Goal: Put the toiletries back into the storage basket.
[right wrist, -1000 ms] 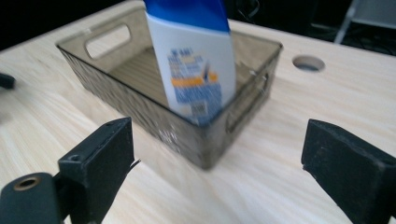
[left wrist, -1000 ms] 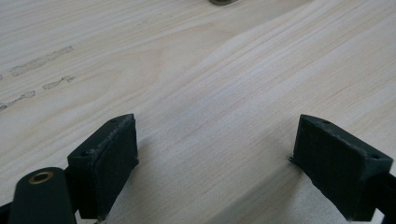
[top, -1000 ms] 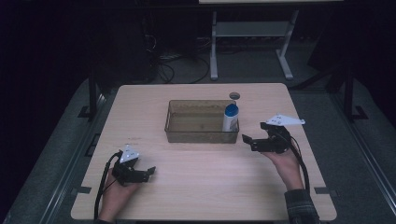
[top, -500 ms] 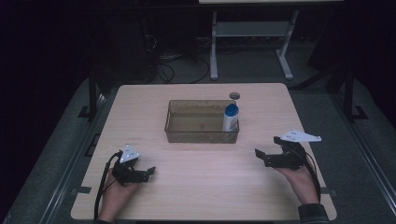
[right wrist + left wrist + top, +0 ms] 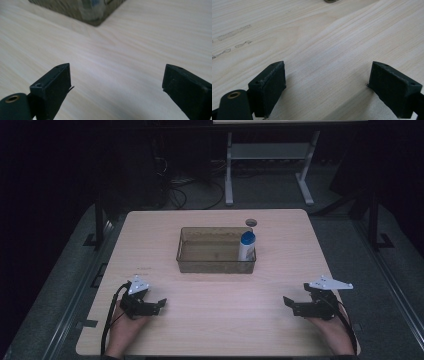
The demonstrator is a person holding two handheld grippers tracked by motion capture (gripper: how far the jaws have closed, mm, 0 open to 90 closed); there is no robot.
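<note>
Both claws rest low on the bench [image 5: 215, 320], jaws spread apart and gripping nothing. Left claw [image 5: 159, 304] sits near 7 o'clock, right claw [image 5: 290, 304] near 5 o'clock, well apart from each other. Between them and farther back, at about 12 o'clock, stands a clear tub [image 5: 215, 265]; a white bottle [image 5: 246, 247] with a blue cap stands upright in its right end, against the wall. Bare wood lies between each claw and the tub. Just behind the tub, a small round hole [image 5: 251, 222] marks the bench. No writing on the bottle can be read.
</note>
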